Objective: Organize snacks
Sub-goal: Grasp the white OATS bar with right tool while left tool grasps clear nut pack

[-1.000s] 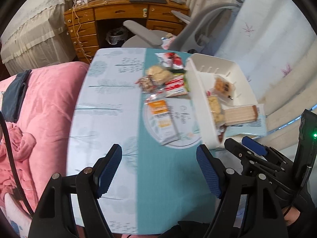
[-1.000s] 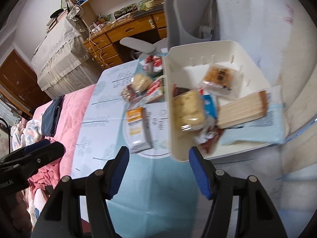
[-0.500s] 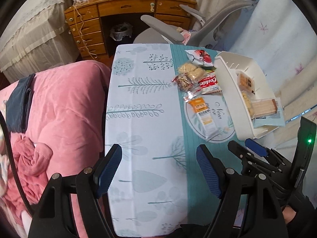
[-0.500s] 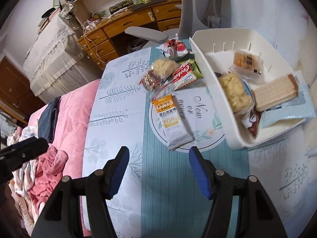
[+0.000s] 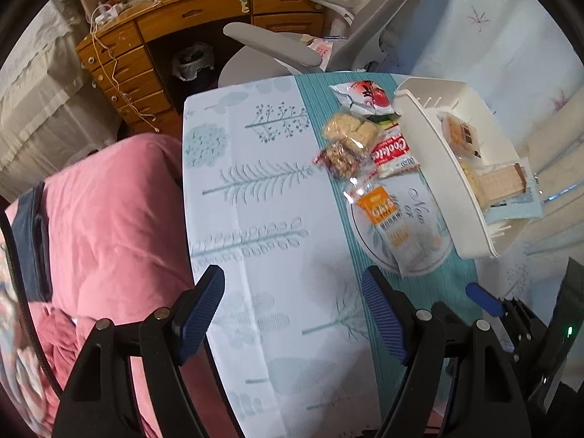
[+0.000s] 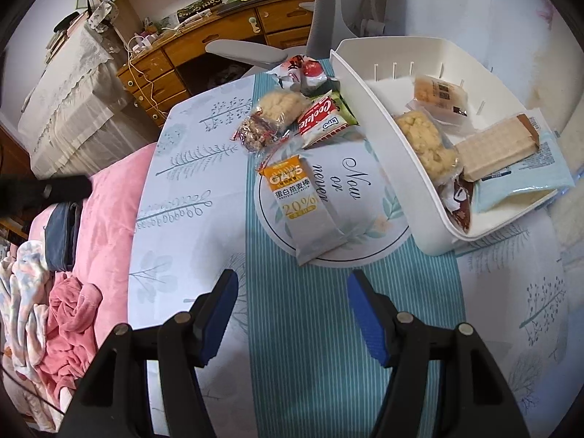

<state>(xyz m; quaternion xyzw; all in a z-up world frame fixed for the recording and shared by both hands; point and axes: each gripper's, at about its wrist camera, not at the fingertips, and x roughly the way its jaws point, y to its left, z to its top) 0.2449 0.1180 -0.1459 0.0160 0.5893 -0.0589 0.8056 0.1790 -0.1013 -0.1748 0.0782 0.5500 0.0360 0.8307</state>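
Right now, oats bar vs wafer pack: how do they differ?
The oats bar lies flat on the tablecloth, outside the basket; the wafer pack sits inside it, on other snacks. The oats bar's wrapper is opaque, white and orange; the wafer pack's is clear, showing pale wafers. Both are sealed and long.

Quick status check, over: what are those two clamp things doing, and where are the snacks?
Both hand-held grippers, left and right, open, empty. Oat bar and other snacks loose on table; several in white basket. Nothing blocking.
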